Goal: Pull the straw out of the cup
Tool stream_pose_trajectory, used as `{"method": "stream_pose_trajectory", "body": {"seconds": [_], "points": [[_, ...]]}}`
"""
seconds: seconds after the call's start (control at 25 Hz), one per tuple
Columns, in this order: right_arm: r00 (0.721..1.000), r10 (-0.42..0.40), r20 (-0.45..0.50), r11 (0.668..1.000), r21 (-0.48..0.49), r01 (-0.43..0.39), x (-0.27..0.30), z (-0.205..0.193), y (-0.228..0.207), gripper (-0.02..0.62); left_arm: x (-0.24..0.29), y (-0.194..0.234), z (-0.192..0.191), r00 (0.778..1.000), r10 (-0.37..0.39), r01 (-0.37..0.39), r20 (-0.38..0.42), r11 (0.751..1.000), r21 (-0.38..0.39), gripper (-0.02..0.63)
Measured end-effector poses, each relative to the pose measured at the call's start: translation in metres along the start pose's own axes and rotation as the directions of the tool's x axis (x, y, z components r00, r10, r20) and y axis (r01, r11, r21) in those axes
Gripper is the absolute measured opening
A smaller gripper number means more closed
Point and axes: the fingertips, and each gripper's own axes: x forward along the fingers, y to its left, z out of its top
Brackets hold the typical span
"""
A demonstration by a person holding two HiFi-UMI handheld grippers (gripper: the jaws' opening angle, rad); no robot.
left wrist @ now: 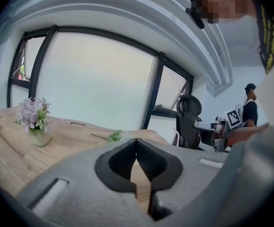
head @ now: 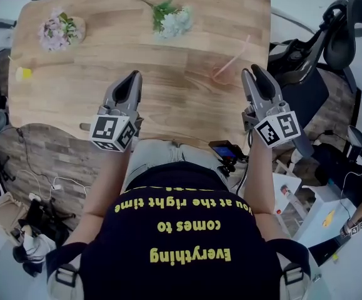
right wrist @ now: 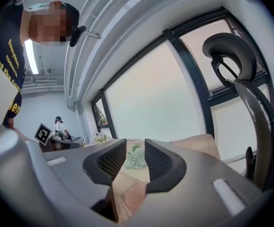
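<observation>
A clear cup (head: pixel 222 74) stands on the wooden table (head: pixel 74 99) near its right edge, with a pink straw (head: pixel 237 53) leaning out of it toward the far right. My right gripper (head: pixel 254 70) hovers just right of the cup, apart from it, open with nothing between its pads. In the right gripper view, that same right gripper (right wrist: pixel 136 148) shows a clear gap with table and flowers beyond. My left gripper (head: pixel 134 75) sits over the table's near middle, far from the cup. In its own view the left gripper (left wrist: pixel 137 143) has its tips touching, shut on nothing.
A potted pink flower bunch (head: pixel 58 30) stands far left and a white-green bouquet (head: pixel 171 19) lies at the far middle. A small yellow cup (head: pixel 22 74) sits at the left edge. A black office chair (head: pixel 331 39) stands right of the table.
</observation>
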Motion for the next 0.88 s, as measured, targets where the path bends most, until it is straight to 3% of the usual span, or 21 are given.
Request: {"method": "stream_pose_trajectory", "body": {"seconds": [0.88], "points": [[0.996, -0.05, -0.076, 0.997, 0.048, 0.053, 0.013, -0.024, -0.028, 0.127, 0.005, 0.02, -0.004, 1.0, 0.025, -0.025, -0.007, 1.0, -0.014, 0.002]]}}
